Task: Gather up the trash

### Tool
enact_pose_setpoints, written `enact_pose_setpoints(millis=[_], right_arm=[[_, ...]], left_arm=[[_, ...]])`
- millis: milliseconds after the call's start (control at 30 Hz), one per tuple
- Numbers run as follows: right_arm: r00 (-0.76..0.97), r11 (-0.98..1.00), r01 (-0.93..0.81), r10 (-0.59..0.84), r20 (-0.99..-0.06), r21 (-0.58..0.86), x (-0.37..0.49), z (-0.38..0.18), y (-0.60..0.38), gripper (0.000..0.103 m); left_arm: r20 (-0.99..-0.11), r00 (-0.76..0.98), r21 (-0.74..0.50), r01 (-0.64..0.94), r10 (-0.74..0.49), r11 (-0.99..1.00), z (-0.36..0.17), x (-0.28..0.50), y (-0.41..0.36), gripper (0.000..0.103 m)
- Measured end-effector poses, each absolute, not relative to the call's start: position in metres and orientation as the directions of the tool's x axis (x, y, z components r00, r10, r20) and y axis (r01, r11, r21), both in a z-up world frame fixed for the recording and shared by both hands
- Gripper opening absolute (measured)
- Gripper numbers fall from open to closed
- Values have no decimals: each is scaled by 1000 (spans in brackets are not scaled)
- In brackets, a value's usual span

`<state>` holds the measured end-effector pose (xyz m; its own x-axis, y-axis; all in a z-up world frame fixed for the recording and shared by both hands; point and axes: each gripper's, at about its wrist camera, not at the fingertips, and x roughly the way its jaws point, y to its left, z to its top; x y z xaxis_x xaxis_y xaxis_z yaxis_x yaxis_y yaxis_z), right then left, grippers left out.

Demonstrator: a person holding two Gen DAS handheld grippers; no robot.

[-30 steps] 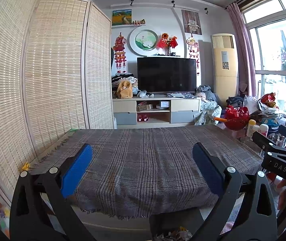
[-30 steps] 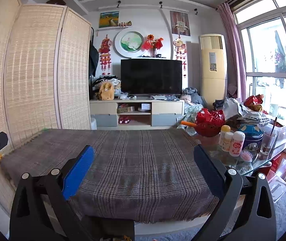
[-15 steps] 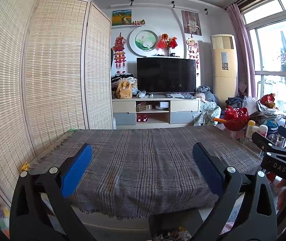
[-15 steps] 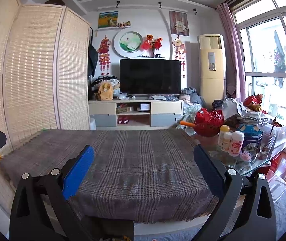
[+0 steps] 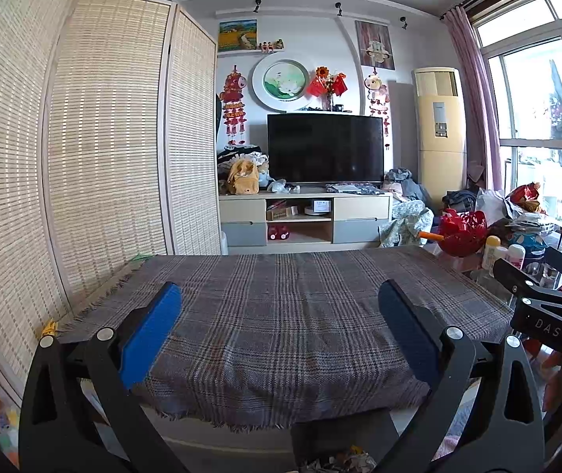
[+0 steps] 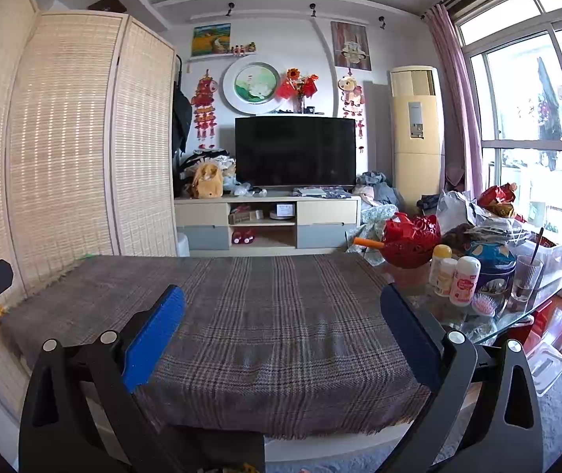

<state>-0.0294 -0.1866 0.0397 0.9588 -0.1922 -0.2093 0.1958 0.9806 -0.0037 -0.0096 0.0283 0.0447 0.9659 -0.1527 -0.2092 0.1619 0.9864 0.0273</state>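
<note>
My left gripper is open and empty, held above the near edge of a table under a grey plaid cloth. My right gripper is open and empty over the same cloth. It also shows at the right edge of the left wrist view. Crumpled paper scraps lie in a dark bin below the table's near edge, between the left fingers. No trash shows on the cloth.
A glass table on the right carries a red basket, bottles, a blue tin and a glass. Woven folding screens stand on the left. A TV stand with a TV is behind the table.
</note>
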Motion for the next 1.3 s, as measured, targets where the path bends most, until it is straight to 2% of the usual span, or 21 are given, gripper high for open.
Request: enact_pose_setpoints(millis=[1300], right_arm=[[958,980,198,-191,-215,10,-26,34,-189,100]], left_arm=[[-219,963,38,169,-157,985,44,-8,20,95]])
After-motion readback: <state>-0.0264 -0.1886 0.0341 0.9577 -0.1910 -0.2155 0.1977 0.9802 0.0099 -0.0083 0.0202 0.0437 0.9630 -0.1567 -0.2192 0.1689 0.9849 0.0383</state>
